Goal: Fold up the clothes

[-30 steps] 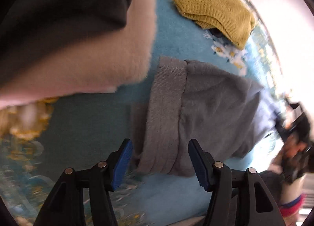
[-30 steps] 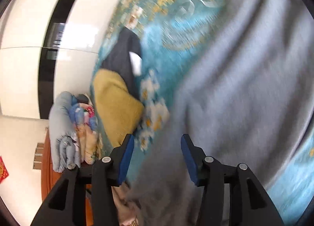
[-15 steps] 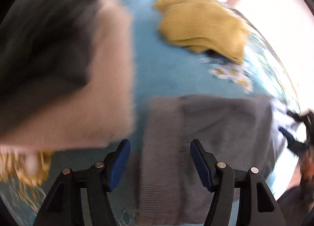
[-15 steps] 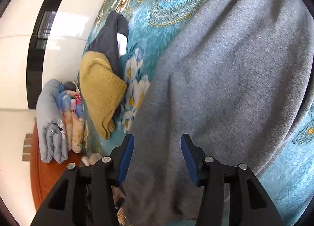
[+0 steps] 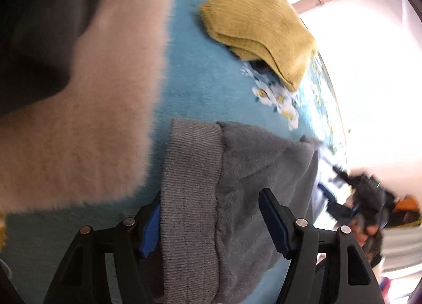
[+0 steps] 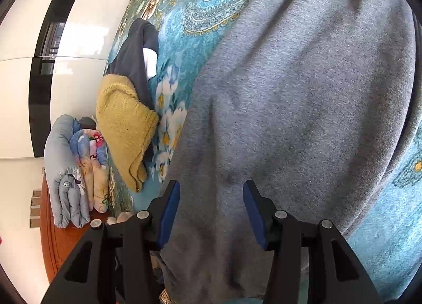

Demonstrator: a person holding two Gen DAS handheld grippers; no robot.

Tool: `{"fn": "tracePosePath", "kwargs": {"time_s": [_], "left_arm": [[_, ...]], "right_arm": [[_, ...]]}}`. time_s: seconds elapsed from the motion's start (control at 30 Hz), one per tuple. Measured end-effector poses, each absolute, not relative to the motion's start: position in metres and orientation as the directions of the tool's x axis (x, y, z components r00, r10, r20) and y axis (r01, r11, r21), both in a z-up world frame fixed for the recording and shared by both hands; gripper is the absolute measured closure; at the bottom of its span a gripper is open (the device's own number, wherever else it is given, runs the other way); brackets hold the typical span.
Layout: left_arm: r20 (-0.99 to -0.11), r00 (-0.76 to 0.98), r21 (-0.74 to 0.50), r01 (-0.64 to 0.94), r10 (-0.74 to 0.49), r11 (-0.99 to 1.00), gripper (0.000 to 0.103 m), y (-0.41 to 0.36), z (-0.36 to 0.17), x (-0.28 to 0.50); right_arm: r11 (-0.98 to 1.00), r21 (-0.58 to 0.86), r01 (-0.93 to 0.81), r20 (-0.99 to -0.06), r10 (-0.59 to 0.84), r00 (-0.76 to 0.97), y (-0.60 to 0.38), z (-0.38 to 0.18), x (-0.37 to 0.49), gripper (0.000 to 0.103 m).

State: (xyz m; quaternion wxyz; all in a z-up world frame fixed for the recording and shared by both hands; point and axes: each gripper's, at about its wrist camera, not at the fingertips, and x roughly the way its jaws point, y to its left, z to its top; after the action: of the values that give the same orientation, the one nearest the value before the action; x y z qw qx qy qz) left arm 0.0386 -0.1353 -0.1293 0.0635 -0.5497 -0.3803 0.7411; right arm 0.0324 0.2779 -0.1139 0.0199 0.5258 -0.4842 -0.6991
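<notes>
A grey sweater [image 5: 263, 161] lies spread on the teal flowered bedspread [image 5: 205, 72]. Its ribbed hem [image 5: 190, 172] runs up between the jaws of my left gripper [image 5: 211, 196]. The left blue pad is partly hidden behind the hem, and the right pad stands apart over the fabric, so this gripper is open. In the right wrist view the same grey sweater [image 6: 303, 93] fills most of the frame. My right gripper [image 6: 211, 184] hangs open over its edge, with cloth under the gap and neither pad pressing. The right gripper also shows blurred at the sweater's far side.
A folded yellow knit [image 5: 258, 27] [image 6: 124, 119] rests on a dark garment [image 6: 134, 53] further up the bed. A fluffy beige garment [image 5: 92, 119] with a black one [image 5: 34, 40] lies close on the left. Folded quilts [image 6: 73, 167] are stacked beyond the bed's edge.
My left gripper has dropped down and forward, so the ribbed hem now sits between its jaws, which stand slightly wider. The right gripper has hardly moved over the grey cloth.
</notes>
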Motion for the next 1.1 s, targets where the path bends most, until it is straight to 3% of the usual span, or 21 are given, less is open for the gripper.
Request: {"fn": "tracePosePath", "kwargs": {"time_s": [0.2, 0.4, 0.53, 0.67, 0.73, 0.8, 0.83, 0.97, 1.1], "left_arm": [[-0.715, -0.39, -0.699, 0.382, 0.58, -0.605, 0.042, -0.143, -0.129, 0.056], [-0.832, -0.253, -0.555, 0.371, 0.494, -0.745, 0.042, -0.139, -0.119, 0.082], [-0.755, -0.329, -0.655, 0.409, 0.567, -0.635, 0.041, -0.151, -0.125, 0.078], [-0.767, -0.33, -0.642, 0.401, 0.551, -0.653, 0.042, -0.141, -0.122, 0.07], [-0.755, -0.347, -0.655, 0.384, 0.556, -0.651, 0.053, -0.137, -0.115, 0.069], [-0.743, -0.362, -0.669, 0.367, 0.563, -0.646, 0.083, -0.133, -0.107, 0.069], [-0.745, -0.366, -0.666, 0.363, 0.557, -0.652, 0.088, -0.131, -0.105, 0.067], [-0.772, -0.379, -0.631, 0.355, 0.511, -0.69, 0.092, -0.122, -0.09, 0.068], [-0.757, -0.423, -0.617, 0.212, 0.498, -0.758, 0.093, -0.104, -0.047, 0.081]], "right_arm": [[-0.538, 0.69, -0.484, -0.724, -0.535, -0.436, 0.278, -0.116, 0.031, 0.052], [-0.514, 0.701, -0.494, -0.711, -0.55, -0.438, 0.279, -0.119, 0.032, 0.052], [-0.505, 0.709, -0.491, -0.702, -0.566, -0.432, 0.278, -0.119, 0.033, 0.052], [-0.516, 0.704, -0.489, -0.708, -0.563, -0.426, 0.277, -0.118, 0.033, 0.052], [-0.504, 0.706, -0.497, -0.705, -0.563, -0.431, 0.279, -0.118, 0.034, 0.052], [-0.487, 0.712, -0.506, -0.699, -0.564, -0.44, 0.282, -0.119, 0.036, 0.052], [-0.478, 0.715, -0.51, -0.695, -0.567, -0.443, 0.282, -0.119, 0.037, 0.052], [-0.457, 0.722, -0.519, -0.685, -0.571, -0.451, 0.284, -0.119, 0.039, 0.052], [-0.454, 0.724, -0.519, -0.683, -0.575, -0.45, 0.285, -0.118, 0.04, 0.052]]}}
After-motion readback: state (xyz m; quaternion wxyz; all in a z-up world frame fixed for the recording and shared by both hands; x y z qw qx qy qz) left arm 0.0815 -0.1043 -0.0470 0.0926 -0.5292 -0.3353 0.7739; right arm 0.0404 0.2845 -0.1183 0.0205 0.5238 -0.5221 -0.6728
